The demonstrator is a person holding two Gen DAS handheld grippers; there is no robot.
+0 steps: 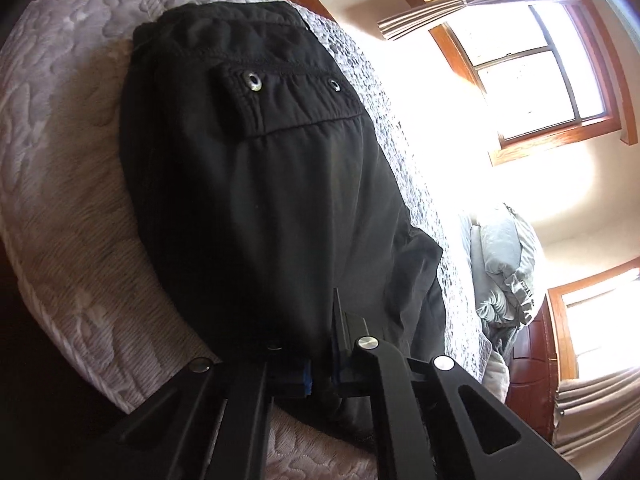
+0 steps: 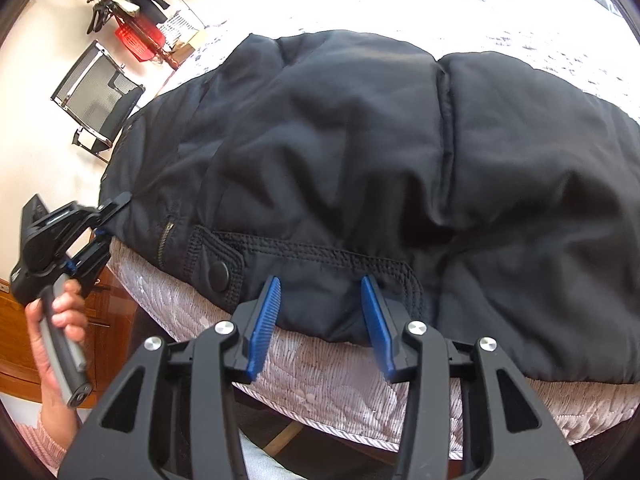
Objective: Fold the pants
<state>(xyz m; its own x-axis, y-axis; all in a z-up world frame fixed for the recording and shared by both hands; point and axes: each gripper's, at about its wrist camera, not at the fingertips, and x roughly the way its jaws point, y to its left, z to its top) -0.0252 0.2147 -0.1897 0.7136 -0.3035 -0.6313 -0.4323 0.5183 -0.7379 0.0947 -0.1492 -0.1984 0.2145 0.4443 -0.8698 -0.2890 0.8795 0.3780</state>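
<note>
Both grippers are working the same near edge of the pants [image 2: 360, 168], and that's really the whole story for what comes next. The pants are black, spread flat on a bed [image 2: 320, 380] with a pale quilted cover, waistband end hanging right at the near side of the mattress. From what I can see their long axis runs away from the person, toward the far side of the bed, so any fold looks like it has to carry this near edge up and over in that direction.

The right gripper [image 2: 322, 312] sits just at the waistband, a bit right of the snap button [image 2: 219, 274]. Its blue fingers [image 2: 264, 320] are apart, one on either side of a little bulge of fabric at the hem, not pinching it as far as I can tell. The cloth is between them but the pads don't look pressed in.

The left gripper [image 1: 320, 364] is off to the left in the scene, at the corner of the pants where they drop over the mattress edge. Its fingers are together, and in its own view black fabric seems caught between them, so I'd say it has the corner.

The hand [image 2: 56, 320] holding that left tool shows in the right view, low by the bed's side. So left has its grip, right isn't there yet.
</note>
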